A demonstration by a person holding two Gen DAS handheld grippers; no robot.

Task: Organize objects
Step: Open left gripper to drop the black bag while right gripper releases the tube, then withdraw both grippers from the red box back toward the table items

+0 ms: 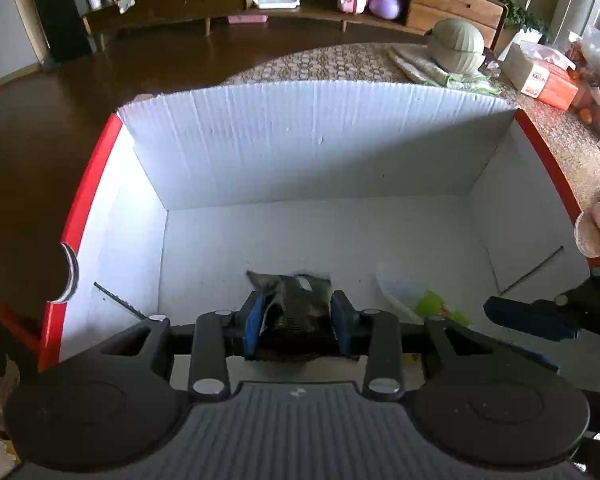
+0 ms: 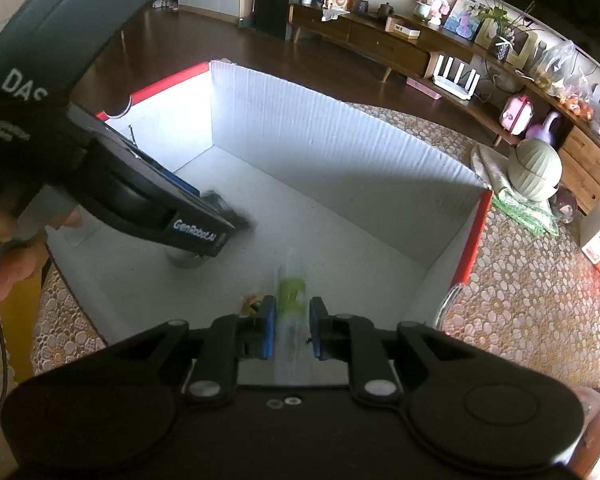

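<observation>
Holding one item each, both grippers reach into a white cardboard box [image 1: 300,152] with red outer sides, set on a patterned tablecloth [image 2: 520,300].
Left gripper [image 1: 298,316]: blue pads closed on a dark crinkled packet [image 1: 296,300], above the box floor. Right gripper [image 2: 293,326]: jaws narrowed against a clear, green-labelled packet [image 2: 293,292], standing edge-on inside the near wall.

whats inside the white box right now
Both grippers reach into the white box: left gripper holds a dark packet, right gripper a clear green-labelled packet. The grippers hide the near floor.
</observation>
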